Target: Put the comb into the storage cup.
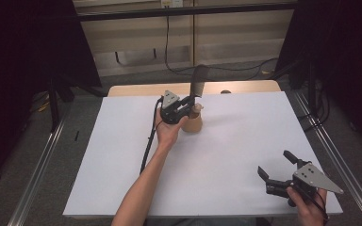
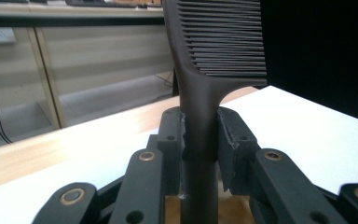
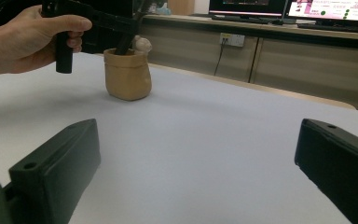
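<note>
At the near right corner of the white worktop (image 1: 226, 155), the right gripper (image 1: 277, 168) is resting low in the person's right hand, its 2 jaws spread wide with nothing between them and pointing toward the far left. Its own view is looking across bare worktop at the tan pouch (image 3: 127, 74), which is standing well apart from it.

Farther in, left of centre and toward the far edge, the left gripper (image 1: 188, 101) is being held in the person's left hand (image 1: 167, 132) directly over that pouch (image 1: 193, 123). Its jaws are pinching the handle of a black comb (image 2: 214, 70); the pads (image 2: 228, 140) are pressing on both sides of the shaft. The comb's (image 1: 199, 82) long axis is running upright: the toothed head is rising above the jaws, while the handle is passing down between them into the pouch's open mouth. A pale, rounded item (image 3: 143, 45) is also poking out of the pouch, beside the handle; what it is cannot be made out.

The relation that matters is this vertical line: comb standing straight through the jaws, pouch right beneath. The left hand is by far the nearer one, so any lift or lowering looks to be its job.
</note>
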Motion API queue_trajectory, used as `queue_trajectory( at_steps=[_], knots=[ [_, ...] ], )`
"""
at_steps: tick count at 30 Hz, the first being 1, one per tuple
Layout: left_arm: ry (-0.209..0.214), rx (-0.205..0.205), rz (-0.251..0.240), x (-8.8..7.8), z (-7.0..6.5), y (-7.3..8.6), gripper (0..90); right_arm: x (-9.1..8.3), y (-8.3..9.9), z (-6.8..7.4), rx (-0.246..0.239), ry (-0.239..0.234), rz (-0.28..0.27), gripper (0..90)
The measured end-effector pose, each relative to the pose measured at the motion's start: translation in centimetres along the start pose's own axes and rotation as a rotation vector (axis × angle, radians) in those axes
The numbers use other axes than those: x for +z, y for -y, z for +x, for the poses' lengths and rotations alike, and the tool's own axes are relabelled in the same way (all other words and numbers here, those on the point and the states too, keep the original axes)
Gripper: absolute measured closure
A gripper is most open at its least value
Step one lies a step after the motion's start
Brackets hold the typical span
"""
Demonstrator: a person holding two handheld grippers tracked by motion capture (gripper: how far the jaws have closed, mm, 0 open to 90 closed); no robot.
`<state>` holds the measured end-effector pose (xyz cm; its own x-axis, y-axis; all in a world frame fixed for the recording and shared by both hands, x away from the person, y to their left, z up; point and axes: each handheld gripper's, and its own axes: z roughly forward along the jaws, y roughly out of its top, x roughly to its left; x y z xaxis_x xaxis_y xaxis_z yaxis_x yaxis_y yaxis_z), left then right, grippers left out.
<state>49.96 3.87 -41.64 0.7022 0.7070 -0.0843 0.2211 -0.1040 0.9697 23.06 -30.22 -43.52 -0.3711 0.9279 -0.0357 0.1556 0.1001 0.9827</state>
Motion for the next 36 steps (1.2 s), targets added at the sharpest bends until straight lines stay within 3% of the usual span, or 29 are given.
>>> queue_trajectory(
  at_steps=[13,36],
  knots=[
    [0.022,-0.009,0.03,0.0,-0.02,0.22,72.8,0.08,0.02,-0.05,-0.003,0.004,0.0,0.0],
    [-0.006,0.014,0.117,-0.25,-0.25,0.05,72.8,-0.02,-0.03,0.0,-0.002,-0.002,-0.003,0.0]
  ],
)
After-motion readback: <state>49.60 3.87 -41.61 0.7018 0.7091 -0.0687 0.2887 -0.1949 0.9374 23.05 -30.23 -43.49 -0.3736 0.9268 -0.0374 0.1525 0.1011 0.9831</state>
